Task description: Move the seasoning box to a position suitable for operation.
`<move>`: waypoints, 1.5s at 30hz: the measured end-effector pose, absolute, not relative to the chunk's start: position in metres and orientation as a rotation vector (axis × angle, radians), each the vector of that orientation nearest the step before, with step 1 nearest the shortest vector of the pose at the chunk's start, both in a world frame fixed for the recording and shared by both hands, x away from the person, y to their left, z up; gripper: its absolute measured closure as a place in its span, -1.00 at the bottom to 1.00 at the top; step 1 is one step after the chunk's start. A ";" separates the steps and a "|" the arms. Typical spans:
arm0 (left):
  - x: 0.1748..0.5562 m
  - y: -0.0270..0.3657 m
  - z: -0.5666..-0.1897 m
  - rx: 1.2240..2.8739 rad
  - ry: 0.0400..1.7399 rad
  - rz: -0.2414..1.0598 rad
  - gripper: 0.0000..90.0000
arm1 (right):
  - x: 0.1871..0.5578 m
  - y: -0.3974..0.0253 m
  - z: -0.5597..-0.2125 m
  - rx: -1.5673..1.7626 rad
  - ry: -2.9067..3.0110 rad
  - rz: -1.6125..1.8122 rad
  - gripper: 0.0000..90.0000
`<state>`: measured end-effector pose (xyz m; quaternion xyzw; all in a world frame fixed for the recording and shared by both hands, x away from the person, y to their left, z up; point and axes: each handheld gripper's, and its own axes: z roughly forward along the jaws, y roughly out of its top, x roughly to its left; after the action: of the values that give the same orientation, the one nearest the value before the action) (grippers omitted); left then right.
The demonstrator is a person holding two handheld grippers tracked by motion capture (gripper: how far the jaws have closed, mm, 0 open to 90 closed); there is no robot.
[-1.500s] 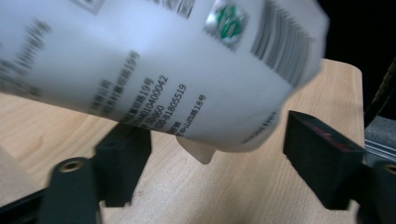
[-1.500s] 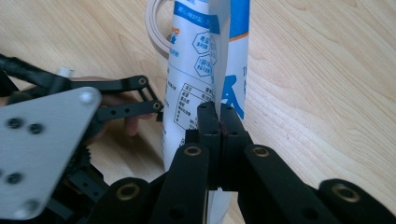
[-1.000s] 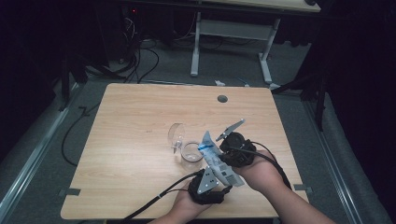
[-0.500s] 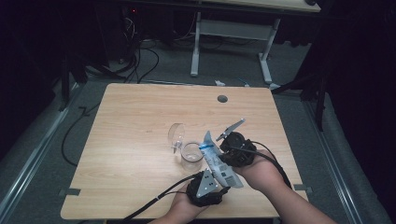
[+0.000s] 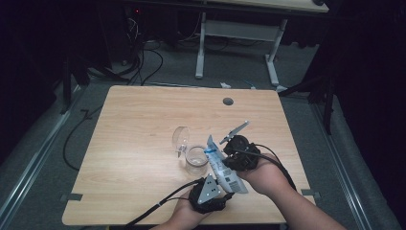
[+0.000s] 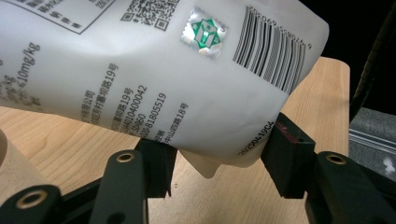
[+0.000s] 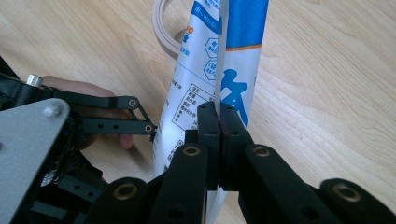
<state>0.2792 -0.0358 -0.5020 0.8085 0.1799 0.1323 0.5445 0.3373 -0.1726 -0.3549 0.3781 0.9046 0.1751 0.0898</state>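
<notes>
Little changed over the last sec. Left gripper (image 5: 216, 186) slid a touch back along the pouch (image 5: 221, 165), toward its bottom end, so its jaws now sit at the very bottom edge w/ the pouch corner between them. Pouch tilt and right gripper (image 5: 229, 154) grip look about the same.

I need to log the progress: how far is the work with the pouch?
Done: the jar is open, its lid beside it. In hand: both the left gripper and right gripper hold the pouch above the table. Left: probably opening and pouring; the jar looks empty.
</notes>
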 end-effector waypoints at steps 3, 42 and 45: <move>0.278 -0.035 -0.499 1.907 0.431 0.313 0.12 | 0.337 -0.173 -0.352 1.118 2.687 0.533 0.99; 0.282 -0.011 -0.500 1.866 0.462 0.281 0.08 | 0.348 -0.143 -0.349 1.006 2.731 0.504 1.00; 0.283 -0.009 -0.500 1.863 0.461 0.290 0.08 | 0.350 -0.140 -0.347 1.006 2.730 0.505 1.00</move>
<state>0.2830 -0.0086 -0.4996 0.7920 0.1962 0.1233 0.5648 0.3496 -0.1399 -0.3473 0.3392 0.9204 0.1704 0.0939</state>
